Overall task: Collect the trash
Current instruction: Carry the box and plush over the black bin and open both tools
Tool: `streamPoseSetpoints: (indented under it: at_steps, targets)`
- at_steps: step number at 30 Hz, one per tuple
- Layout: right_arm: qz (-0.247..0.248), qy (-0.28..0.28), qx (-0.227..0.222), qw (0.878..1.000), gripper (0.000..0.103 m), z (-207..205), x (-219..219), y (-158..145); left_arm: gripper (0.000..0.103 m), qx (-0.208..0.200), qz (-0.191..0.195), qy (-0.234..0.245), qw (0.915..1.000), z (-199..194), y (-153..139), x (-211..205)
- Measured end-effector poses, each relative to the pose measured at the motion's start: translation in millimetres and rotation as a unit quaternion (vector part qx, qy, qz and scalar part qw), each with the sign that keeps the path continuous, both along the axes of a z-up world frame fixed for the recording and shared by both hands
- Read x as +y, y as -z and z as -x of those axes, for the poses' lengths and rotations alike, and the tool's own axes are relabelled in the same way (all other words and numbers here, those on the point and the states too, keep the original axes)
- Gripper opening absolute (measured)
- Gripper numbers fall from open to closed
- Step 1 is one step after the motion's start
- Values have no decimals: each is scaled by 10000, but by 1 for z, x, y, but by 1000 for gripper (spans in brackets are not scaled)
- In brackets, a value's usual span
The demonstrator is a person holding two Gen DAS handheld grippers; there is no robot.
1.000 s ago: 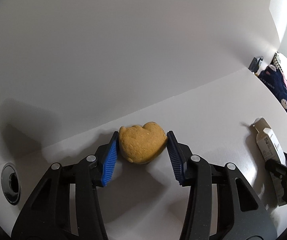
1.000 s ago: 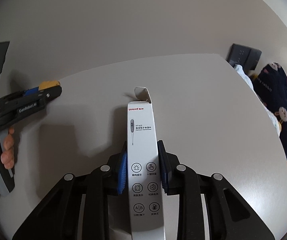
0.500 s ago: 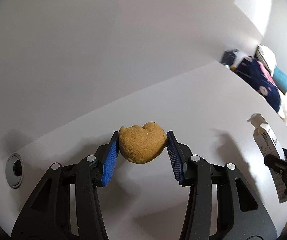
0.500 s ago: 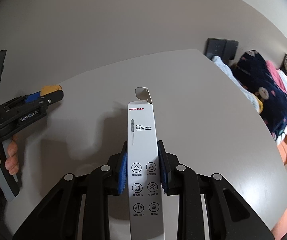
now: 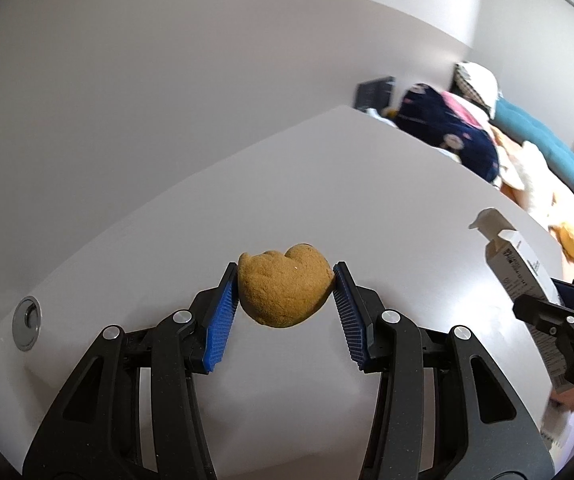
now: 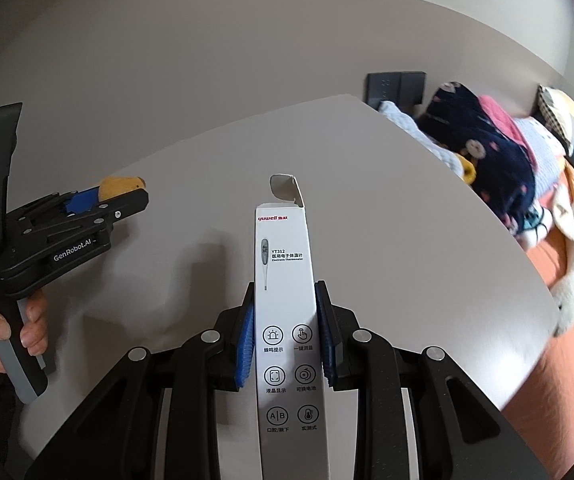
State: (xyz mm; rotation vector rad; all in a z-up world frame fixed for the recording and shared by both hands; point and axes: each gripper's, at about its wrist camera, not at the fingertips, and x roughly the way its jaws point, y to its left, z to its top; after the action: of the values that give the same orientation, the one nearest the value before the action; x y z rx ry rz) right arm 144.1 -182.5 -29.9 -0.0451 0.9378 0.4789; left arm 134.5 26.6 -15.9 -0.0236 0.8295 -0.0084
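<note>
Grey table (image 6: 387,216) beside cluttered bed (image 6: 535,184)

bench (image 6: 407,208): white, smooth top, set against a plain wall
grommet (image 5: 27,323): round metal hole set in the bench's left end
navy patterned fabric (image 6: 499,152): heaped beyond the bench
dark wall panel (image 6: 397,89): behind the heap
</note>
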Motion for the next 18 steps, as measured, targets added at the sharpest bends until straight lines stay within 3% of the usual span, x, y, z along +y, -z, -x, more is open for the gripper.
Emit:
streamPoseSetpoints:
  at_steps: [18]
  targets:
    - [-205,519,30,9984,29,90,-62,-14,47,11,-41,1144,9934,51,-15,-96]
